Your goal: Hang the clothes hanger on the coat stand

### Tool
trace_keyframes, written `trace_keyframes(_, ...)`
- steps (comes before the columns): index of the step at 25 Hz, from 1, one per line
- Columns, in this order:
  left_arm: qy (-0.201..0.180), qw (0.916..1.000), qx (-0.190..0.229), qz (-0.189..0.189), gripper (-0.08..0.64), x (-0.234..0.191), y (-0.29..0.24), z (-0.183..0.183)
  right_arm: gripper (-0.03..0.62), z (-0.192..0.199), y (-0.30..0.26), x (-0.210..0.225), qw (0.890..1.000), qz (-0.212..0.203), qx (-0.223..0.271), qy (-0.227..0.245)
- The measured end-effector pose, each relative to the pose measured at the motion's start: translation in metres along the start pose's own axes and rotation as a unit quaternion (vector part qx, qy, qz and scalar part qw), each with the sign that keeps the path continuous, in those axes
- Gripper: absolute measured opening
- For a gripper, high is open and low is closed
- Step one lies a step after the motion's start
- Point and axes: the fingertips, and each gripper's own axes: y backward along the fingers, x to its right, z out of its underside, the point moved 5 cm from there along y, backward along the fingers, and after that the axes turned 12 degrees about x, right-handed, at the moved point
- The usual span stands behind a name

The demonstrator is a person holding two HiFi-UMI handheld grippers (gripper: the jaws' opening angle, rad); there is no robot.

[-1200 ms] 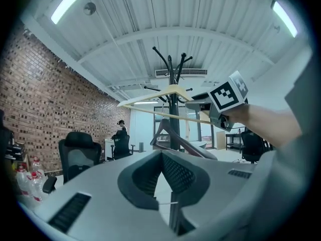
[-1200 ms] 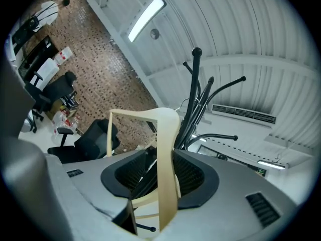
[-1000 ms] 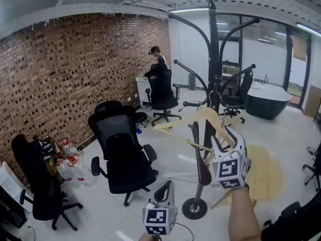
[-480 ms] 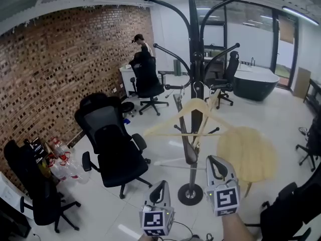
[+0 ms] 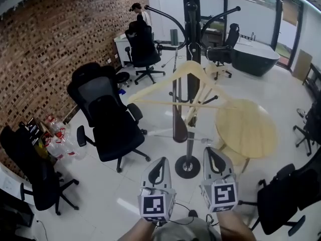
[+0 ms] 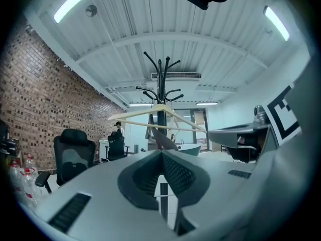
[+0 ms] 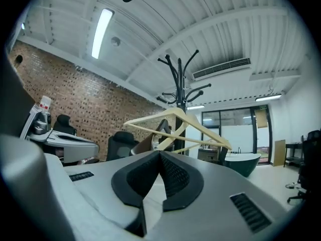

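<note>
Nearest us, our left tool [image 5: 159,168] and right tool [image 5: 213,159] sit low, jaws together and empty, the right having dropped away from the wooden hanger [image 5: 193,67], which now hangs unaided on the coat stand [image 5: 190,29] beyond, so the job looks done.

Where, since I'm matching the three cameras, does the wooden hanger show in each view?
Head view: wooden hanger upper centre, on the coat stand.
Left gripper view: hanger at centre, across the stand.
Right gripper view: hanger at centre, reaching right of the stand.
Shared landmark: the black coat stand's pole, behind the hanger's peak.
</note>
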Motion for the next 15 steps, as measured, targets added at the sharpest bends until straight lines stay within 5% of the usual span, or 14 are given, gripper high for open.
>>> trace_keyframes(15, -0.006, 0.9995, -0.031, 0.009, 0.015, 0.007, 0.005, 0.031, 0.003, 0.053, 0.020, -0.012, 0.997, 0.008, -0.050, -0.059)
